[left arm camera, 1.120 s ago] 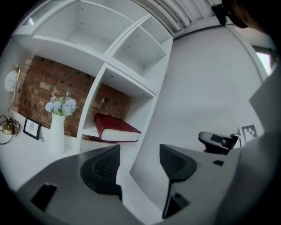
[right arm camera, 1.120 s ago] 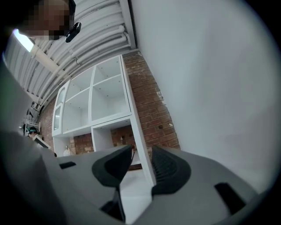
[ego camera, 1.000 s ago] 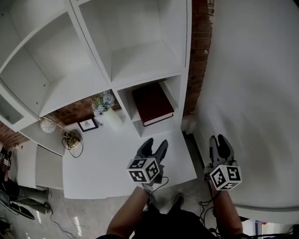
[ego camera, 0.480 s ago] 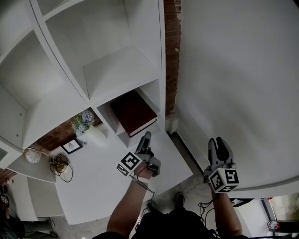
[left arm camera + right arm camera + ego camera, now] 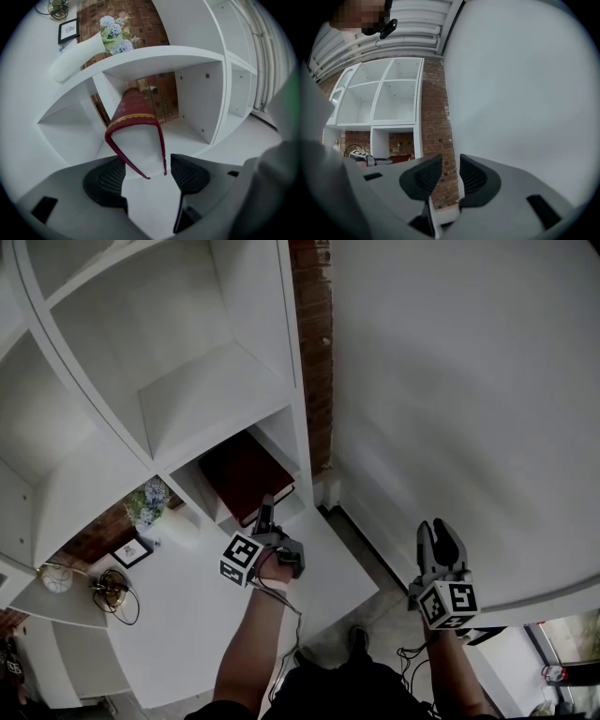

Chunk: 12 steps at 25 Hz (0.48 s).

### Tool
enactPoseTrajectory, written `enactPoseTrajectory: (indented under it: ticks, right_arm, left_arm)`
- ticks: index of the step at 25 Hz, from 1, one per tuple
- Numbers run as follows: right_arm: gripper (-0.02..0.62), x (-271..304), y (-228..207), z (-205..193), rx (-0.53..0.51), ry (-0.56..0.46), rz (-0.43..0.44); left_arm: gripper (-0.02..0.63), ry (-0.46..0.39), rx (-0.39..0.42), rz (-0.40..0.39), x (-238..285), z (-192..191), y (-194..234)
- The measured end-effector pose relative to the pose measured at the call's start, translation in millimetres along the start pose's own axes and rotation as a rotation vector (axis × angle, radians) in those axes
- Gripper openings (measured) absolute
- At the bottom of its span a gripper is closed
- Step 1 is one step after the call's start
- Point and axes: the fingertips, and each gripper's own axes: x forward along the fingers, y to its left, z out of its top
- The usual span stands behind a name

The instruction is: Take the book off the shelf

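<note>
A dark red book [image 5: 246, 472] lies flat in the lowest cubby of the white shelf [image 5: 192, 395]. In the left gripper view the book's [image 5: 136, 133] page edge faces me, and its near corner reaches just in between my jaws. My left gripper [image 5: 268, 509] is turned on its side at the cubby's mouth. It [image 5: 146, 177] stands open, with its pads clear of the covers. My right gripper [image 5: 439, 532] hangs low at the right by the white wall. Its jaws [image 5: 450, 161] keep a narrow gap with nothing in it.
A white vase of pale flowers [image 5: 150, 507] and a small picture frame [image 5: 131, 551] stand on the white desk [image 5: 197, 615] left of the cubby. A brick strip [image 5: 312, 343] runs beside the shelf. A coiled cable [image 5: 112, 587] lies at the far left.
My left gripper has reached forward from the desk front to the cubby and rolled onto its side. The right gripper's jaws have narrowed. The head view has swung to the right.
</note>
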Motion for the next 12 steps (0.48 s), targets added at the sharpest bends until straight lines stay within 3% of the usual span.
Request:
enactPoseTrajectory:
  ticks: [12]
  right_arm:
    - [0.106, 10, 6, -15, -0.007, 0.036, 0.074]
  left_arm:
    - [0.249, -0.051, -0.094, -0.007, 10, 4, 3]
